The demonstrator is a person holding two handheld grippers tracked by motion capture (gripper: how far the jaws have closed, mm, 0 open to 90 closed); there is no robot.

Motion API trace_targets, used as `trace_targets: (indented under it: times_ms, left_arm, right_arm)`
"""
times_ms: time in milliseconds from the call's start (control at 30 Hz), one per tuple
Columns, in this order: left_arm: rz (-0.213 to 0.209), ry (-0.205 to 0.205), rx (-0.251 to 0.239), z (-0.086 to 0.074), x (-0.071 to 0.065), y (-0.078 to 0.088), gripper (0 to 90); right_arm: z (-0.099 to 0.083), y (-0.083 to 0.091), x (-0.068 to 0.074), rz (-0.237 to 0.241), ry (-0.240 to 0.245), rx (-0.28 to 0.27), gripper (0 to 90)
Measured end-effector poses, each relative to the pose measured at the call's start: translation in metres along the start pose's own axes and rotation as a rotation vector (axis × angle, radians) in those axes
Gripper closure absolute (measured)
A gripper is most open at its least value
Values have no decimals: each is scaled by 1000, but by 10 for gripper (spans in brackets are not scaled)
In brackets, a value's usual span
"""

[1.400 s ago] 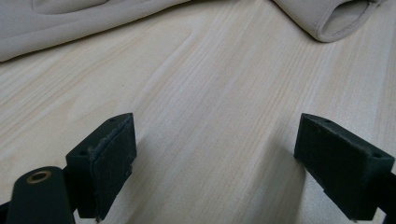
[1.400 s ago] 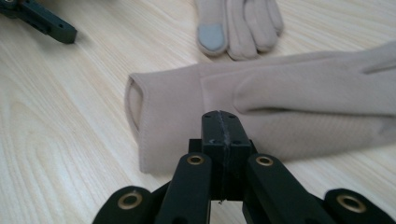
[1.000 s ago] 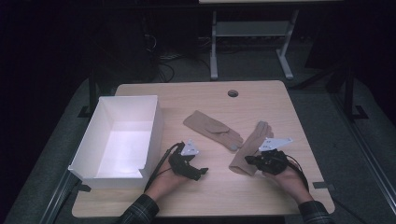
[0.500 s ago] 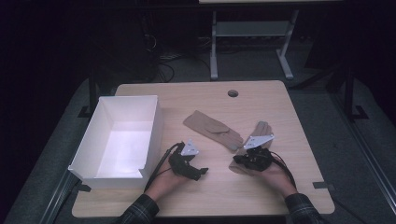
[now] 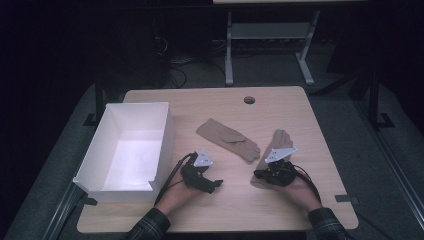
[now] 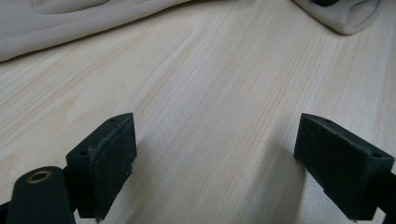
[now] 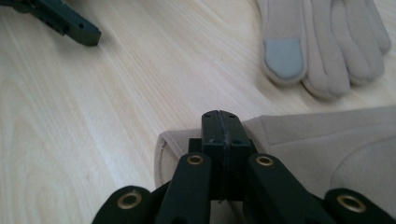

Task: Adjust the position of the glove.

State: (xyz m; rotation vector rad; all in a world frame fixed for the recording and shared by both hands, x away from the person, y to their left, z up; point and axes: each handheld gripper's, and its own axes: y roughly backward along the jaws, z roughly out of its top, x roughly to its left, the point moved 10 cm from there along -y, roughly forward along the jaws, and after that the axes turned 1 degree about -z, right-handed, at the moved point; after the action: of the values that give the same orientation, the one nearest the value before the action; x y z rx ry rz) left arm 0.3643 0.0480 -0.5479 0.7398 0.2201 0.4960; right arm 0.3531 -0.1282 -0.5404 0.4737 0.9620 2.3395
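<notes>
Two tan gloves and a white box on a pale wooden table [image 5: 215, 107].

The open white box [image 5: 127, 150] sits at the table's left side. One glove [image 5: 227, 137] lies flat near the centre, its grey-tipped fingers pointing toward the second glove [image 5: 275, 145], just to its right. A round cable hole [image 5: 249, 100] marks the far edge.

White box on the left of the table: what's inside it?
The white box looks empty: bare floor and inner walls show in the high view. The strip of floor behind its near wall is hidden.
</notes>
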Motion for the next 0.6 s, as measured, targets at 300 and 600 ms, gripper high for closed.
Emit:
trace_targets:
  times_ms: [300,600]
  left_arm:
    - [0,0,0,0,0,0,122]
    - [1,-3,1,0,0,0,122]
  right_arm:
    - [-20,20,-2,-22,-17,21,900]
    - [-44,43,-8,-45,-52,30,899]
